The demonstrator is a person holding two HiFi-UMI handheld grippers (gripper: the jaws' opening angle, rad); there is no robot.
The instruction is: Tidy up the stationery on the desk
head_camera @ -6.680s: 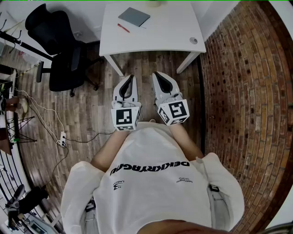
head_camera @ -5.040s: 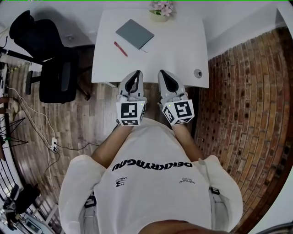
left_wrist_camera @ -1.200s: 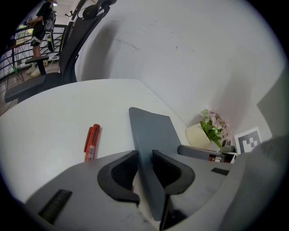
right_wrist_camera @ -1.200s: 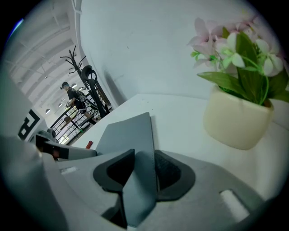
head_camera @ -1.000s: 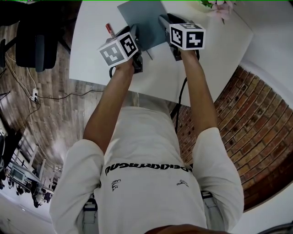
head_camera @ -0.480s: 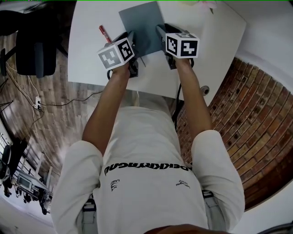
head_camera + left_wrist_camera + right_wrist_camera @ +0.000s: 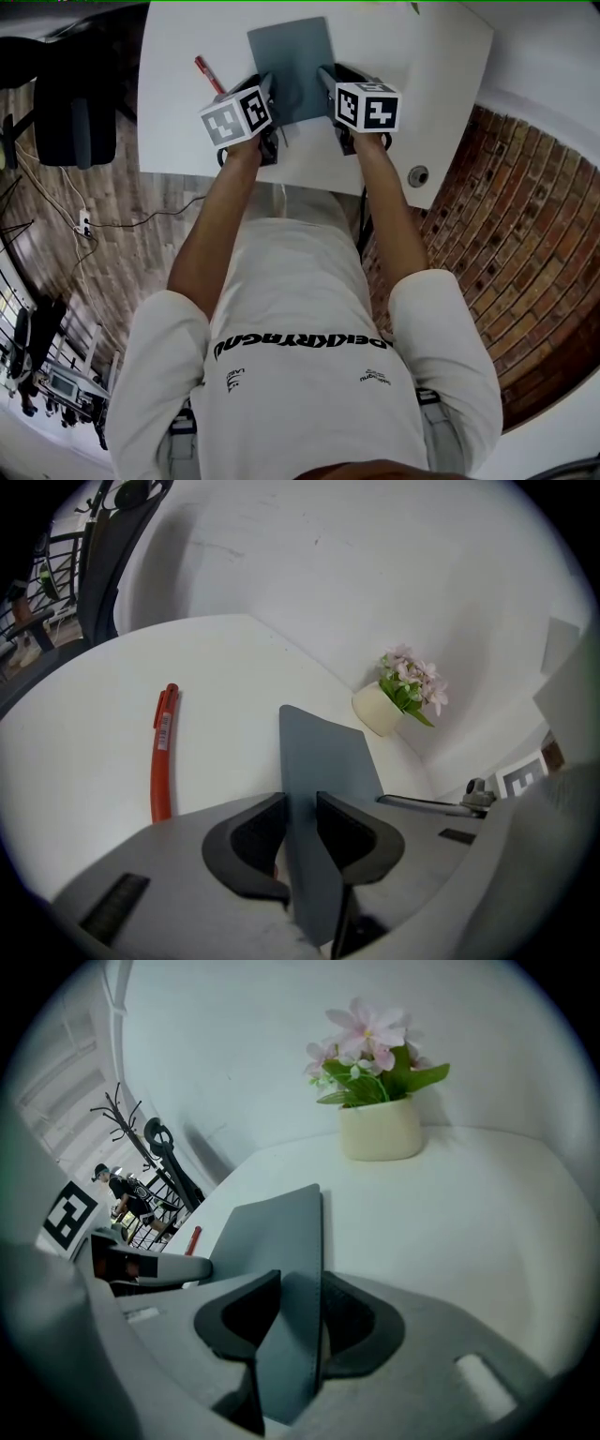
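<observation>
**Clerk:** Item one, grey notebook (image 7: pixel 291 61). Where is it, and who holds it?

**Checker:** It is mid-desk (image 7: pixel 422 56), with its short side towards the near edge. Both tools are on that near side. The left gripper (image 7: pixel 300 803) has its pads pressed on one corner, and the right gripper (image 7: pixel 300 1283) is clamped on the other. In both gripper views the cover fills the gap between the pads.

**Clerk:** Change since the last count?

**Checker:** A few seconds back both grippers hung over the floor, short of the desk, with nothing in them. Now they are at the notebook and have it. I judge the first piece of stationery is secured and ready to be moved.

**Clerk:** Description of the notebook?

**Checker:** It is a thin, flat rectangle with a matt slate-grey cover and a seam line along one long side. It rises a little at the gripped end, so the cover is probably soft.

**Clerk:** Item two?

**Checker:** Red pen (image 7: pixel 208 74), a slim glossy barrel with a clip. It lies askew between the notebook and the desk's left edge, clear of both, and is untouched.

**Clerk:** Anything else?

**Checker:** Flower pot (image 7: pixel 380 1127), smooth, cream and tapered, with pink blooms, at the far edge. The desk top is plain smooth white.
</observation>
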